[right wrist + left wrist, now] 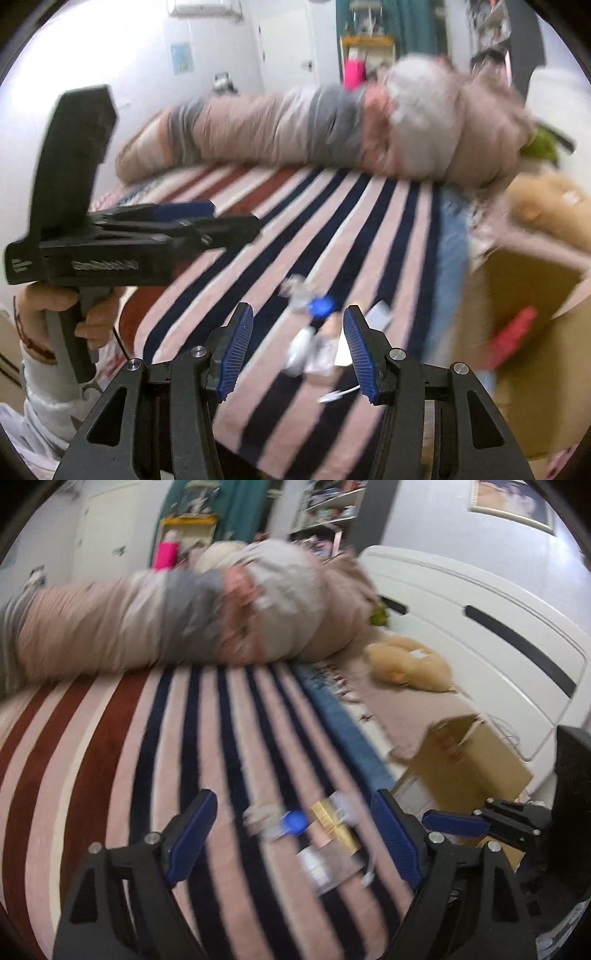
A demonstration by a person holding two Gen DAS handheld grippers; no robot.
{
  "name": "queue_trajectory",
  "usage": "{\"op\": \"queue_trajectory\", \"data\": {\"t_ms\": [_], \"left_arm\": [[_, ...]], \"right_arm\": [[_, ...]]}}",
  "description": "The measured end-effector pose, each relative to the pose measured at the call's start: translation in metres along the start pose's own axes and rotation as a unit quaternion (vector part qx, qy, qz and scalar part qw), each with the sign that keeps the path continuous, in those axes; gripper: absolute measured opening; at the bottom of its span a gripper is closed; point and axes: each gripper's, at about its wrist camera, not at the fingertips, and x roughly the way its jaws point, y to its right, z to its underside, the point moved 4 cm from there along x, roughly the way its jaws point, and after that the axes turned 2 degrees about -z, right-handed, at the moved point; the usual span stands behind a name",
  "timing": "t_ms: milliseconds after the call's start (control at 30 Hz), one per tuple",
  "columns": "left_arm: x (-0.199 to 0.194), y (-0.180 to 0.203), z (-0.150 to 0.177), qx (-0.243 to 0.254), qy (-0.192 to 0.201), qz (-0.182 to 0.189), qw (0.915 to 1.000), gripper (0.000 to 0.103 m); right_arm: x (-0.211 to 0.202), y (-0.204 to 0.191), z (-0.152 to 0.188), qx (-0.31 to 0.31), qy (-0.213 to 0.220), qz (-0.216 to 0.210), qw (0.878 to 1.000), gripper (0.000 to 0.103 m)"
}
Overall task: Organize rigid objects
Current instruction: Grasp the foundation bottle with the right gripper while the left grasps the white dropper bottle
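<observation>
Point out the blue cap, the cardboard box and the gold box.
blue cap (pixel 321 305), right wrist view, its round top.
cardboard box (pixel 476 764), left wrist view, its front wall.
gold box (pixel 334 825), left wrist view, its top face.

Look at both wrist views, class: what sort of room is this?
Most likely a bedroom. A striped blanket covers what looks like a bed, a long bolster pillow lies across its far side, and a plush toy rests near a white headboard.
</observation>
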Motion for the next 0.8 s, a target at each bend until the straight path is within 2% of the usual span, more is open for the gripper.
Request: {"op": "queue_trajectory", "data": {"t_ms": [67,167,267,300,367,400,633,667,733,800], "left_arm": [[0.007,-0.017,0.017,-0.016,-0.014,-0.002,0.9998,0.083],[0.021,-0.034,0.044,-0.033,-0.038,0.000,0.9987,0.083],[0.031,-0.041,0.060,-0.045,-0.055,0.006,0.9975,0.083],[0.034,-0.042,0.063,-0.048,-0.059,0.007,0.9971,0.083],[0.040,-0.042,0.068,-0.053,-0.067,0.012,0.9963,0.083],[0.043,-0.041,0.070,-0.052,-0.070,0.017,0.9961,0.083],[0.071,-0.014,0.085,-0.045,-0.106,0.054,0.9919,0.082],[0.076,-0.008,0.088,-0.043,-0.112,0.062,0.9908,0.079],[0.090,0.006,0.093,-0.047,-0.128,0.082,0.9873,0.059],[0.104,0.012,0.097,-0.053,-0.139,0.081,0.9856,0.051]], "right_arm": [[0.031,0.004,0.016,0.021,-0.033,0.016,0.999,0.047],[0.066,0.021,0.039,0.045,-0.067,0.065,0.995,0.047],[0.084,0.033,0.051,0.074,-0.080,0.062,0.992,0.047],[0.087,0.036,0.053,0.077,-0.081,0.064,0.992,0.045],[0.090,0.040,0.054,0.076,-0.081,0.081,0.991,0.033],[0.089,0.041,0.054,0.078,-0.082,0.077,0.991,0.027],[0.065,0.035,0.066,0.076,-0.082,0.083,0.990,0.027],[0.062,0.035,0.068,0.076,-0.084,0.087,0.990,0.027],[0.062,0.035,0.073,0.075,-0.084,0.088,0.990,0.027],[0.062,0.037,0.077,0.078,-0.085,0.084,0.990,0.027]]}}
